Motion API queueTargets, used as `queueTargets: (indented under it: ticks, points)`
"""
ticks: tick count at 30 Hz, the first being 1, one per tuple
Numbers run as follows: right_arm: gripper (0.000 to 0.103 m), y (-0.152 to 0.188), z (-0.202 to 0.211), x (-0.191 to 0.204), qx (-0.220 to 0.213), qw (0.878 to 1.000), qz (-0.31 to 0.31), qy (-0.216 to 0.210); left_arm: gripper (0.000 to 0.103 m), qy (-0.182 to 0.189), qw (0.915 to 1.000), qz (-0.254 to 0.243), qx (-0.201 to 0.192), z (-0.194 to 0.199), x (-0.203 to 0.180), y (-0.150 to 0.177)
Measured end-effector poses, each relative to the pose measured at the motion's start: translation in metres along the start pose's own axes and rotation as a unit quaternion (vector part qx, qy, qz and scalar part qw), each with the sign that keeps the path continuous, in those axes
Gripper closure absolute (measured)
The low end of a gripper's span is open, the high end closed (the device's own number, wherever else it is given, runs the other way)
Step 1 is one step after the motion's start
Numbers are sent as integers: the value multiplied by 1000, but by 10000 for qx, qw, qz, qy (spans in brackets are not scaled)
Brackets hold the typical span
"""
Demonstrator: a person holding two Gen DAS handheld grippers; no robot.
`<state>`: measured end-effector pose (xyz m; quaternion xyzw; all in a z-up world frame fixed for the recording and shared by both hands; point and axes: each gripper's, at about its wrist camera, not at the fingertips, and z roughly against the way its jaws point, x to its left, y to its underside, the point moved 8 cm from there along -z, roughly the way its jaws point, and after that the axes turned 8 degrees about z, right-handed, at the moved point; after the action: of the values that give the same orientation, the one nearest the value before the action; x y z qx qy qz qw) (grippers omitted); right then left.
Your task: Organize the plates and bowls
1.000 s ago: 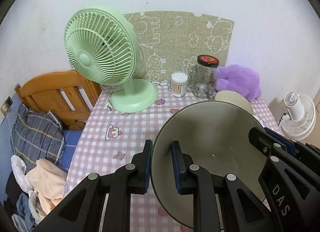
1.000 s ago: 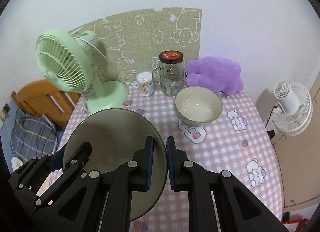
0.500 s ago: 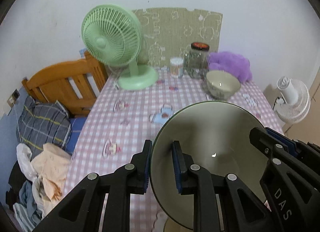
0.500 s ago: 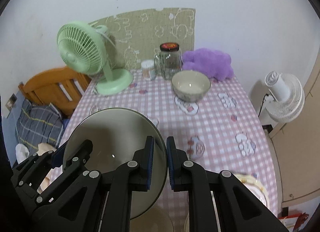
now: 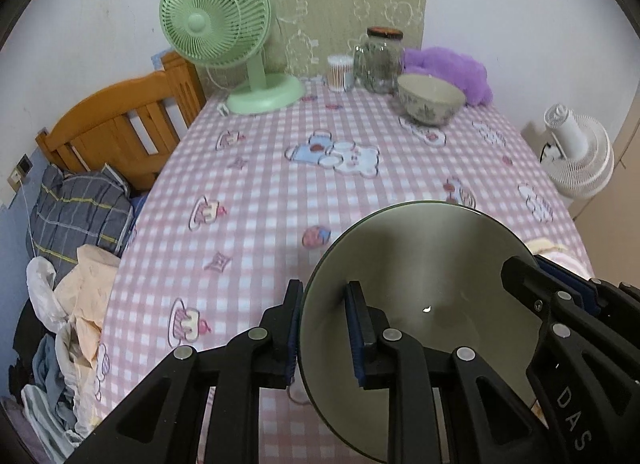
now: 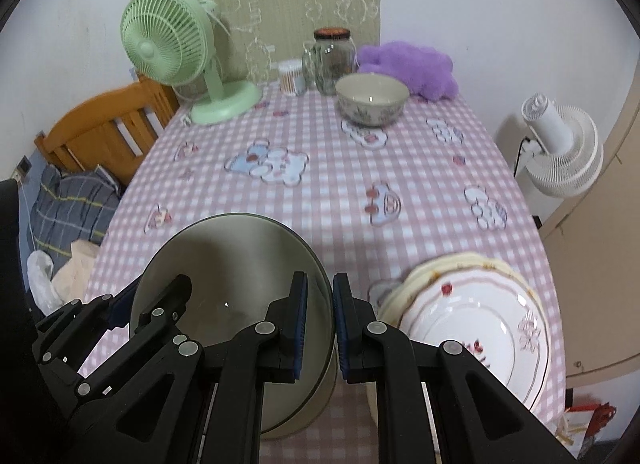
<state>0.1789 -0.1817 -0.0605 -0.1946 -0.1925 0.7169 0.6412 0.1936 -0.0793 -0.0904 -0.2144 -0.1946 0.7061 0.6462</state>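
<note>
Both grippers clamp one grey-green plate (image 5: 420,276), each on an opposite edge. Left gripper (image 5: 323,334) has its blue pads pinched on the plate's left rim, one finger in front, one behind. Right gripper (image 6: 320,324) pinches the plate's right rim the same way; in the right wrist view the plate (image 6: 236,264) sits tilted, face toward the cameras, at the near end of the table (image 6: 340,191). Whether its bottom edge touches the pink checked tablecloth cannot be told; a paler round shape shows just below it, unclear what.

Right of the plate, a stack of plates (image 6: 476,324) lies flat near the table's right edge, top one white with a floral pattern and pink rim. At the far end stands a patterned bowl (image 6: 372,97), upright, well apart from the plates. Behind it: glass jar (image 6: 332,59), cotton swab tub (image 6: 291,76), purple plush toy (image 6: 412,65). Green desk fan (image 6: 172,47) on the far left corner.
</note>
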Motion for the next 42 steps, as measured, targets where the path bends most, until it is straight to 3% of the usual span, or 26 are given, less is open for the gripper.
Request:
queueTargets:
  ticks: [6, 18, 28, 32, 35, 36, 39, 42]
  points:
    - [87, 23, -11, 6, 281, 9996, 19, -76, 83, -133, 9997, -27, 198, -9, 4, 21]
    - [87, 32, -32, 7, 541, 9985, 99, -1, 81, -218, 9988, -40, 438, -29, 3, 31]
    - [85, 30, -35, 5, 482, 9988, 54, 27, 81, -154, 9991, -46, 401, -32, 1, 30]
    - [84, 31, -34, 6, 548, 9985, 41, 31, 64, 147, 9975, -52, 685, -32, -3, 35]
    - [77, 29, -33, 10, 676, 9977, 66, -38, 58, 302, 9969, -73, 729, -27, -4, 32]
    - [74, 28, -32, 11, 671, 9977, 25, -54, 52, 318, 9970, -109, 691, -24, -4, 30]
    - [63, 21, -24, 12, 459, 9989, -63, -28, 42, 425, 9973, -181, 562, -17, -2, 20]
    - [45, 12, -13, 15, 308, 9992, -246, -70, 37, 535, 9971, -218, 488, -9, 0, 9]
